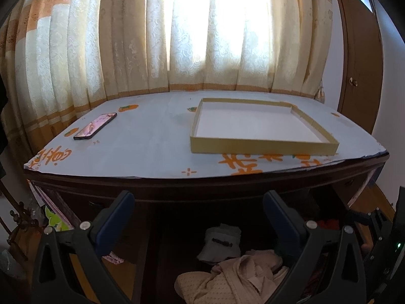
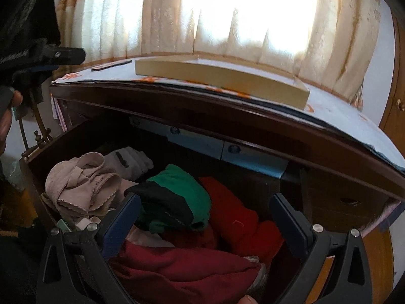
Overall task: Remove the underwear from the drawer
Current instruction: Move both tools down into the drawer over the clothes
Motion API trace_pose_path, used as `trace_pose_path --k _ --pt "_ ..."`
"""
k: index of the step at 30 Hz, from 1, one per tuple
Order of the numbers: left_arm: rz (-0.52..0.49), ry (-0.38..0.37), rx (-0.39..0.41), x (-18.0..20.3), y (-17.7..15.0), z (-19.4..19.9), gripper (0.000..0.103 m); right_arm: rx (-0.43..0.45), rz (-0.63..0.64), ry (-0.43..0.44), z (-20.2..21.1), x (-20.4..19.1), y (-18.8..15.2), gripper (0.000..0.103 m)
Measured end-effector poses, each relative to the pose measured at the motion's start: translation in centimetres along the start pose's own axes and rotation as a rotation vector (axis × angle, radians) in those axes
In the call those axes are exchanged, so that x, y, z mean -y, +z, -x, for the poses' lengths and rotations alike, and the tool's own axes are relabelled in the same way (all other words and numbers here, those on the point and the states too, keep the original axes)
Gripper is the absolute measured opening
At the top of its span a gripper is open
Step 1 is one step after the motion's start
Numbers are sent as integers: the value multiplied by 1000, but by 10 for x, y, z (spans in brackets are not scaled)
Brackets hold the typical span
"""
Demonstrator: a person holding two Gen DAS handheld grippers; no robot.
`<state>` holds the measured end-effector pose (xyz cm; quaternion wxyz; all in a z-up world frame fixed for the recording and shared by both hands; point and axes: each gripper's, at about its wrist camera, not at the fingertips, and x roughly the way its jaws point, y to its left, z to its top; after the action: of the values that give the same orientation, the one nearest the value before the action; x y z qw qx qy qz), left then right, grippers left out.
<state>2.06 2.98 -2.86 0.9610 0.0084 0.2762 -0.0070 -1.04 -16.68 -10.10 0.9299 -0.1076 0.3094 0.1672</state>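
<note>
Drawer (image 2: pixel 255 185) open, reach step: right gripper (image 2: pixel 205 200) spread wide and empty over green-black underwear (image 2: pixel 177 197) in the pile, left gripper (image 1: pixel 198 197) also wide; next lower and pinch.

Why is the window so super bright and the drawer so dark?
Left wrist view: sunlight behind the curtains washes them out white, so the clothes below the tabletop sit in shadow. Right wrist view: the same glare, and the box looks smeared and bent by the fisheye lens.
</note>
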Motion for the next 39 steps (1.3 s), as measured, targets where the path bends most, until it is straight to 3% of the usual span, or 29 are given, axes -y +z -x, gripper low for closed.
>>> trace_pose_path --k 18,32,39 --pt "-118 0 -141 9 -37 -26 103 -178 47 -60 -18 -5 7 102" --pt "-158 -7 -221 9 -56 -39 103 -224 109 -54 -25 -16 13 102" --pt "-161 -10 -242 6 -60 -41 103 -232 105 1 -29 -20 25 102"
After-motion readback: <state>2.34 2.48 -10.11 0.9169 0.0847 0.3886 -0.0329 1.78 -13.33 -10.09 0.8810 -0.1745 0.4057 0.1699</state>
